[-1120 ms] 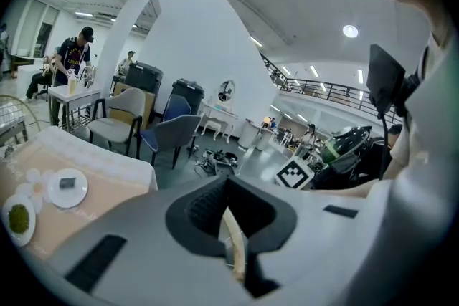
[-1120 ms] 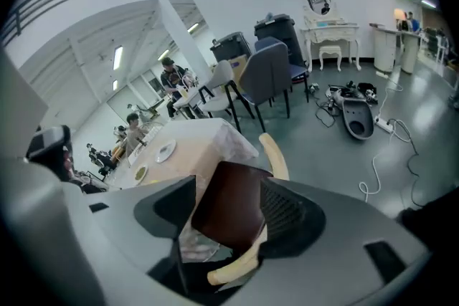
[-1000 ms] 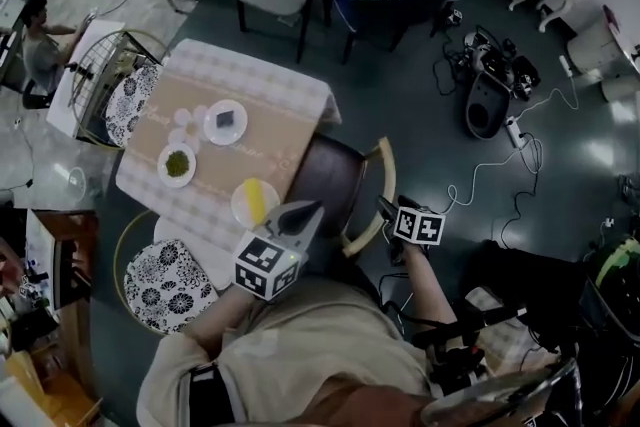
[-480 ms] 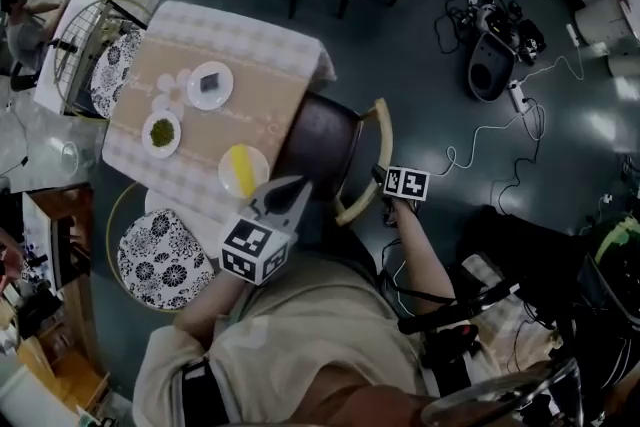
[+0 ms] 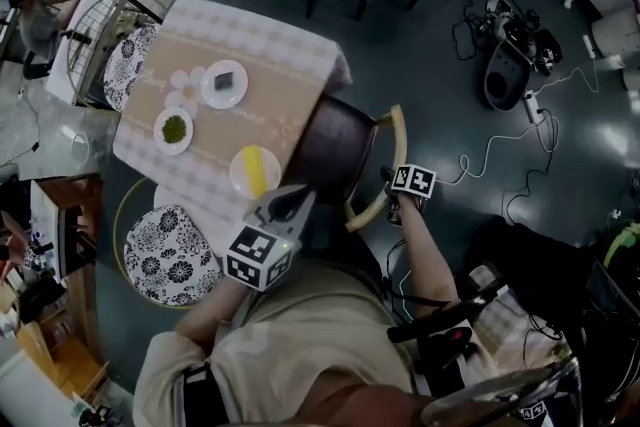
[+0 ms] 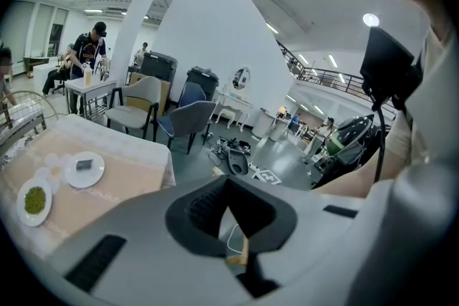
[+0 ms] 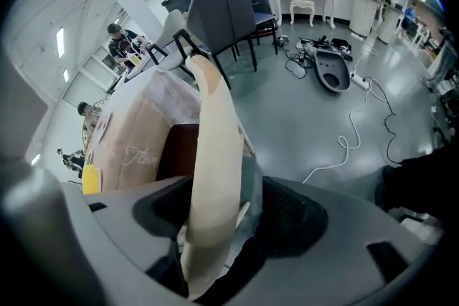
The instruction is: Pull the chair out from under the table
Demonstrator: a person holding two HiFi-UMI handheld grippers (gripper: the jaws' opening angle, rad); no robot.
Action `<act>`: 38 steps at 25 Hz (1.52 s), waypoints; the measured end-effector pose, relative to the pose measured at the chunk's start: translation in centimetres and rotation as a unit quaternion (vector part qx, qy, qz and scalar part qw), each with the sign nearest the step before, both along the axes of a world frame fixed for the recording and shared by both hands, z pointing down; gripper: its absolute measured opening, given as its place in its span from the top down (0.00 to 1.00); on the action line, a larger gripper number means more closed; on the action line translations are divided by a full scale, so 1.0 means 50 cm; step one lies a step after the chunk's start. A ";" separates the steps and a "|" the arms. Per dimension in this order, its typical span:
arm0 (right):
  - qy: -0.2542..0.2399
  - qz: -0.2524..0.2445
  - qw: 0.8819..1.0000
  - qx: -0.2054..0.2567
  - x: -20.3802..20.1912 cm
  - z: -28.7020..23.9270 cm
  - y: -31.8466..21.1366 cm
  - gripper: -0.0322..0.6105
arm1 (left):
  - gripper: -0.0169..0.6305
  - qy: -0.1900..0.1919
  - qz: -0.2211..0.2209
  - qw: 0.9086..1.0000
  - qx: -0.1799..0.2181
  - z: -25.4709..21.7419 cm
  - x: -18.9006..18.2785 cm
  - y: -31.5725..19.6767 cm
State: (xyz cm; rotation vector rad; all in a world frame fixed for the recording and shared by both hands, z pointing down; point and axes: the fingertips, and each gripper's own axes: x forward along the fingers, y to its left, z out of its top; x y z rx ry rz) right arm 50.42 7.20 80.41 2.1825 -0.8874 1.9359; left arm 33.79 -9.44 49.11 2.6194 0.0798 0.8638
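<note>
The chair (image 5: pixel 335 147) is standing at one side of the table (image 5: pixel 270 65). Its dark seat is lying partly under the edge of the tablecloth, and its curved wooden backrest (image 7: pixel 215 132) is standing on the side away from the table.

The right gripper (image 5: pixel 388 180) is hanging over the backrest, beside the table, and is pointing steeply down. Its jaws have just been opening and are standing wide apart. The backrest is passing between them, close against one jaw and with a gap at the other, so nothing is being pinched.

The left gripper (image 5: pixel 298 200) is hovering at the table's corner next to the chair. Its jaws are pressed together with nothing between them.

On the table, near that corner, a plate (image 5: pixel 255 172) is carrying something yellow. A green plate (image 5: pixel 175 130) and a third plate (image 5: pixel 223 83) are sitting farther along the table.
</note>
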 end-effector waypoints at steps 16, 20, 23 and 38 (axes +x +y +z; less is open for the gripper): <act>-0.053 0.028 0.998 0.022 -0.023 0.054 -0.044 0.69 | 0.96 -0.034 -0.012 0.999 0.001 0.031 -0.025 -0.002; -0.054 0.014 0.998 0.009 -0.026 0.055 -0.039 0.69 | 0.96 -0.030 -0.010 0.999 0.005 0.025 -0.019 0.004; -0.066 0.026 0.997 0.019 -0.029 0.054 -0.038 0.69 | 0.96 -0.030 -0.013 0.999 0.005 0.025 -0.024 0.007; -0.067 0.063 0.996 0.001 -0.020 0.066 -0.029 0.76 | 0.96 -0.018 -0.033 0.999 0.004 0.016 -0.050 -0.010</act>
